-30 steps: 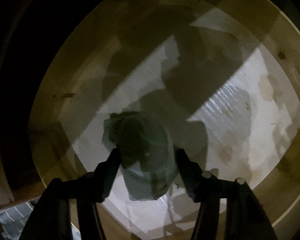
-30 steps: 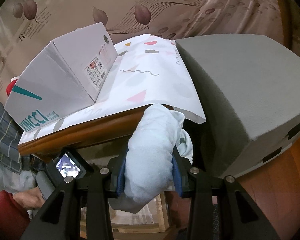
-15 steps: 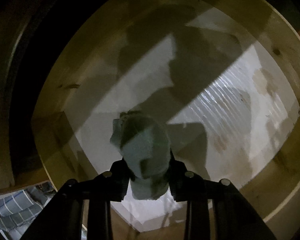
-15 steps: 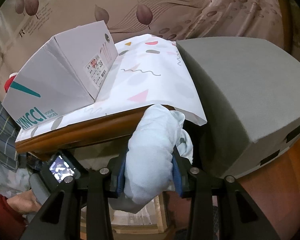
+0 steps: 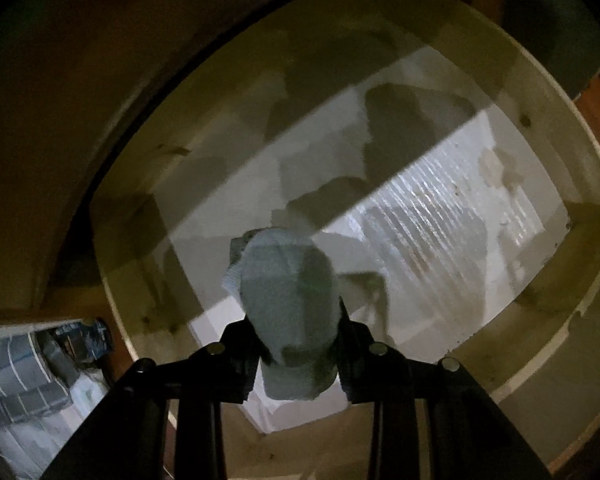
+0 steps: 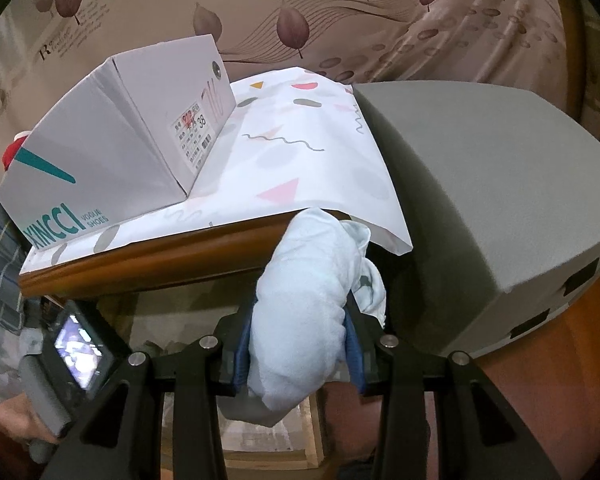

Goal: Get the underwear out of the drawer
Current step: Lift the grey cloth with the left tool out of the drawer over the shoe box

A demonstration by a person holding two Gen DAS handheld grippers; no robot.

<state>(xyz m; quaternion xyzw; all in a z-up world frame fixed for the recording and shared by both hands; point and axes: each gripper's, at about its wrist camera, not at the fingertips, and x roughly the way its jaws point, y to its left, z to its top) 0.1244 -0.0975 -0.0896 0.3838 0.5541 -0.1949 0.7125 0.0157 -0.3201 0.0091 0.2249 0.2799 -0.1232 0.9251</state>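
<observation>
In the left wrist view my left gripper point(image 5: 294, 344) is shut on a rolled pale blue-grey piece of underwear point(image 5: 288, 300), held above the white-lined bottom of the open wooden drawer point(image 5: 556, 128). In the right wrist view my right gripper point(image 6: 300, 344) is shut on a rolled light blue piece of underwear point(image 6: 304, 308), held in front of the wooden cabinet's top edge point(image 6: 148, 264), above the open drawer point(image 6: 272, 440). The left gripper's body with its small screen point(image 6: 78, 340) shows at the lower left.
On the cabinet top lies a white patterned cloth point(image 6: 292, 152) with a grey shoe box point(image 6: 112, 148) on it. A large grey block point(image 6: 492, 192) stands at the right. A leaf-patterned curtain point(image 6: 340, 12) hangs behind. Striped fabric point(image 5: 16, 376) lies at the lower left.
My left gripper closed on the underwear roll and lifted it away from the drawer bottom. My right gripper kept its hold and barely moved.
</observation>
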